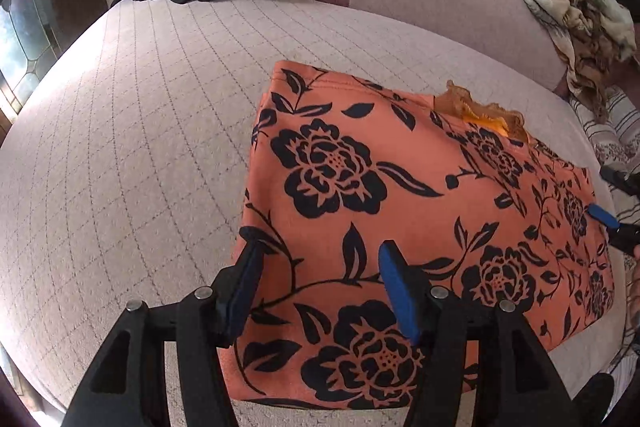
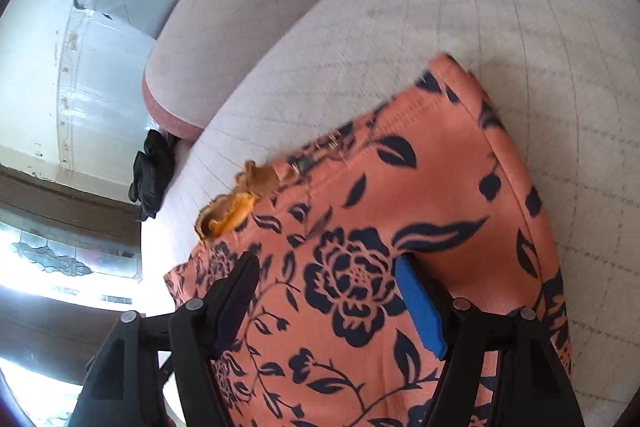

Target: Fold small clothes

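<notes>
Garment [image 1: 400, 211], orange with black flowers, lies folded flat on the quilted sofa seat [image 1: 132, 131], directly under and ahead of my fingers. My left gripper [image 1: 320, 259] stands apart over its near edge, gripping nothing. My right gripper [image 2: 328, 275] also stands apart above the cloth. Orange lace trim [image 2: 232, 203] protrudes beyond my left-hand finger.

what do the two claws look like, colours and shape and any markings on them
Both are matte black plastic. The left claw and the right claw each have two angular linkage arms with round silver pivot pins and triangular cut-outs. The fingers carry flat blue pads on their inner faces. No cables, lettering or sleeves are visible.
</notes>
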A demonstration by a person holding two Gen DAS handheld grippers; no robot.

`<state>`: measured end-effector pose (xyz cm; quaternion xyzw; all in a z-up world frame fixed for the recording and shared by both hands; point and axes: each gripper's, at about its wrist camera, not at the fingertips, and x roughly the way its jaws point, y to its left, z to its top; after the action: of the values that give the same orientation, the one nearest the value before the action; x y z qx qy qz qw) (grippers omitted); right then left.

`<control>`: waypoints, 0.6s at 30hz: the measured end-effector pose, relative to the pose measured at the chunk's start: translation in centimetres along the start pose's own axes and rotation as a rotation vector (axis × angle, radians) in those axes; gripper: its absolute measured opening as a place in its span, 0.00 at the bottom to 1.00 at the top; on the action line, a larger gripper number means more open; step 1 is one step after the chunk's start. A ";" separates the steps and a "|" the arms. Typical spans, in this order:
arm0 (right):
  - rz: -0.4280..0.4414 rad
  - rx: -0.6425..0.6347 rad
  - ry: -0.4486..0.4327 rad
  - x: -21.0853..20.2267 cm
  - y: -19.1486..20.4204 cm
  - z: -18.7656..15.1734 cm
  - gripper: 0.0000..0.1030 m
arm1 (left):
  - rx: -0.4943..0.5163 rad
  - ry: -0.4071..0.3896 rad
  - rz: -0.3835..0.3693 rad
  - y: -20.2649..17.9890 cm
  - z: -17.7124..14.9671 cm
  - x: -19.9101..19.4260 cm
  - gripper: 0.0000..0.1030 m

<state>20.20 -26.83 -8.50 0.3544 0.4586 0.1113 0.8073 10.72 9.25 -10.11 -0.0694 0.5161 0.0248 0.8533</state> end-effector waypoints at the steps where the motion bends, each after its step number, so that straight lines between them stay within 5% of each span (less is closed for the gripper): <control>1: 0.048 -0.029 0.021 0.2 1.4 -0.5 0.73 | 0.012 0.009 0.011 -0.2 -0.2 0.7 0.60; 4: 0.158 -0.161 0.237 4.0 6.3 -3.6 0.74 | 0.058 -0.006 0.052 -0.9 0.0 1.5 0.63; 7: 0.128 -0.226 0.320 8.3 8.2 -5.0 0.74 | 0.063 0.002 0.063 -1.0 0.0 1.5 0.63; 11: 0.137 -0.001 0.195 8.9 5.1 -1.2 0.74 | 0.062 0.004 0.065 -0.8 -0.1 1.2 0.64; 13: 0.069 -0.023 0.114 7.0 5.4 -0.3 0.76 | 0.063 0.007 0.066 -0.6 -0.3 1.0 0.66; 15: 0.073 -0.057 0.121 5.9 5.3 -0.6 0.78 | 0.063 0.007 0.066 -0.4 -0.2 1.0 0.69; 18: -0.066 -0.077 0.093 4.8 2.5 -0.8 0.76 | 0.071 0.011 0.074 -0.6 -0.1 1.1 0.70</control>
<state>22.55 -22.19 -10.23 0.3022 0.5026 0.1183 0.8013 11.23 8.58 -11.10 -0.0202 0.5237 0.0375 0.8509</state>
